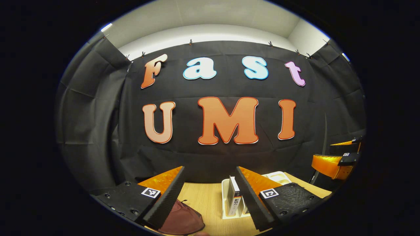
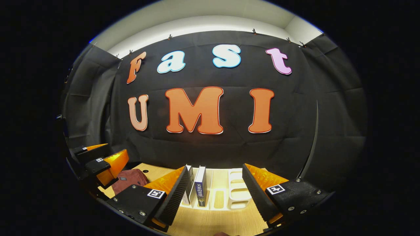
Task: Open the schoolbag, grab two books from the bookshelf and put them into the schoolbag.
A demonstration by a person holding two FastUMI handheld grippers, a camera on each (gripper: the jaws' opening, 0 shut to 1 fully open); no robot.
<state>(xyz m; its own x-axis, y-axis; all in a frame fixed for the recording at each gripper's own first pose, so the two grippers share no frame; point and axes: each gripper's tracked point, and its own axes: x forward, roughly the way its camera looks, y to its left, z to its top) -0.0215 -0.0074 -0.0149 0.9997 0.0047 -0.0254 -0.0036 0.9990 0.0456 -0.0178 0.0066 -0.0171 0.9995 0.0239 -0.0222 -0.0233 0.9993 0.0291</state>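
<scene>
Two books [image 2: 197,186] stand upright in the white rack [image 2: 238,190] on the wooden table [image 2: 216,223], side by side in its left slots, spines facing out, so a claw can close on one from the front. The bag [image 2: 129,183], dark red and lying flat, sits to the left of the rack, near it but apart; I can't tell from here whether its zip is undone, and it looks untouched, so I judge the task barely begun. Now the claws: the right gripper [image 2: 215,193] hangs above the table edge, jaws spread wide, nothing between them, lined up on the rack, the likely spot for a grab. The left gripper [image 1: 210,196] is just as wide open and empty, its left finger over the bag [image 1: 182,219] and a book [image 1: 234,196] showing between its fingers in the rack [image 1: 224,200]. That places it well to work the bag. The right gripper [image 1: 338,160] shows at the far right edge of its view, well apart.
</scene>
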